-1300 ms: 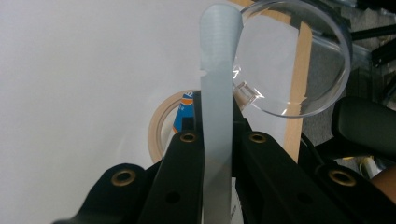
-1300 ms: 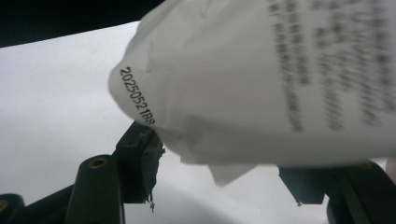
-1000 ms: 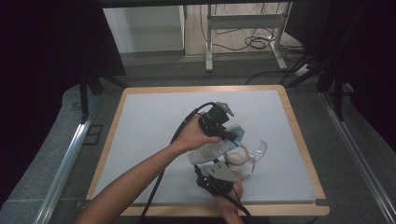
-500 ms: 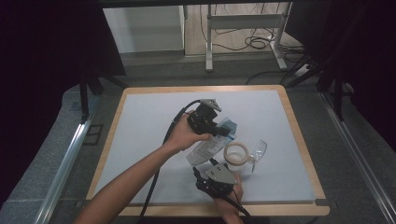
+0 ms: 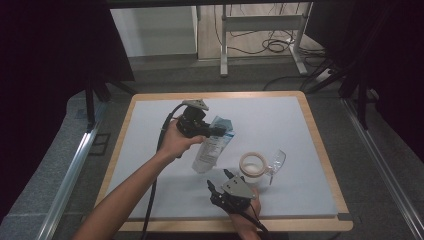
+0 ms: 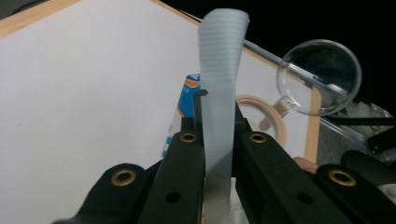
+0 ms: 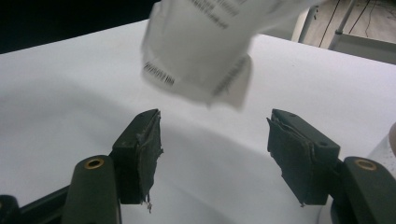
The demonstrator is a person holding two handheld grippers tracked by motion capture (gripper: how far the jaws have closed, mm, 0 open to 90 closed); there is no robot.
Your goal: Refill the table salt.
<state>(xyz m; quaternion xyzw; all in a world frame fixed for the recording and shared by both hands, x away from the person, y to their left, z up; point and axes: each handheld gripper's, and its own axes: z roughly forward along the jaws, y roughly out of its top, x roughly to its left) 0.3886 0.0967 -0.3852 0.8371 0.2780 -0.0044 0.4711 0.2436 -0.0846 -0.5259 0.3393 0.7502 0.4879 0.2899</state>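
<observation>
Dark curtains, metal stand, floor cables

The pouch hangs above the table, near its middle, clamped at its far end in the left gripper. Right of the pouch and nearer the person, the tape roll lies on the table, with the scoop just beside it on the right. The right gripper sits before the pouch, left of the tape roll, jaws apart with nothing between them.
</observation>
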